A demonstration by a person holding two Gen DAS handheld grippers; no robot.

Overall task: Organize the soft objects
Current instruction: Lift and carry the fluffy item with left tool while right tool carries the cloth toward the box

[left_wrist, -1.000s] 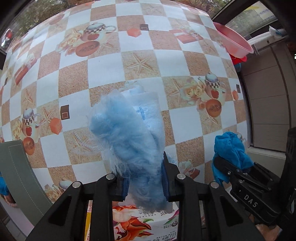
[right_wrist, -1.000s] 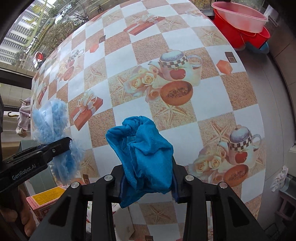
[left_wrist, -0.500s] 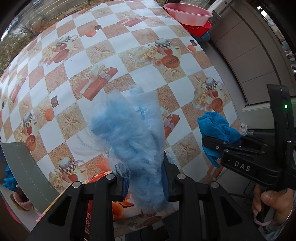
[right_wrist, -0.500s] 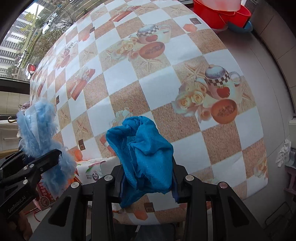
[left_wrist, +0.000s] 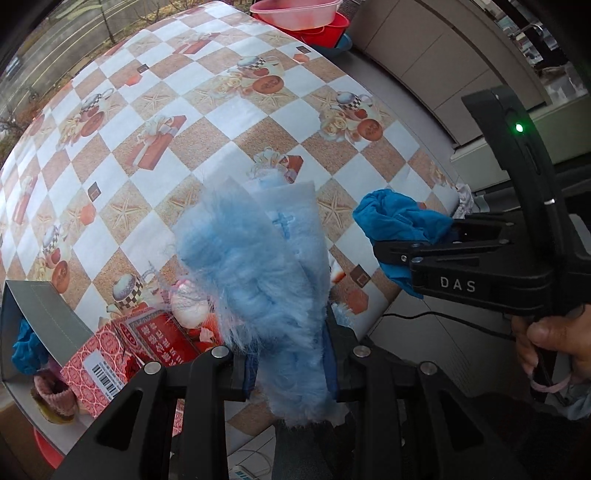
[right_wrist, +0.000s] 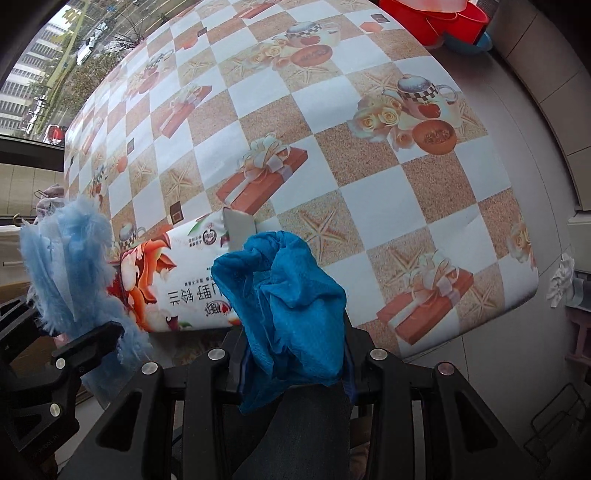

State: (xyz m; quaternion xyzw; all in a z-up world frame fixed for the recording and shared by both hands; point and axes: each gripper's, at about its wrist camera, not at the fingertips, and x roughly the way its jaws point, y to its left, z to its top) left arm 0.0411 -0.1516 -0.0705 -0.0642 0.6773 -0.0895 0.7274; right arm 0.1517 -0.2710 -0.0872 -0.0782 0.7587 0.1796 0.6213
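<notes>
Grasping a fluffy light-blue cloth (left_wrist: 258,280), the left hand-held gripper (left_wrist: 291,369) hangs above the near edge of the bench (left_wrist: 207,147). To its right, the right hand-held gripper (right_wrist: 291,369) clamps a crumpled blue cloth (right_wrist: 295,314).

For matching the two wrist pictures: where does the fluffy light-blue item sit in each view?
Left wrist: the fluffy light-blue item fills the lower centre, clamped in the left gripper.
Right wrist: it shows at the far left edge, gripped from below by the other gripper.
Shared landmark: the red basins at the table's far corner, top centre in the left view, top right in the right view.
</notes>
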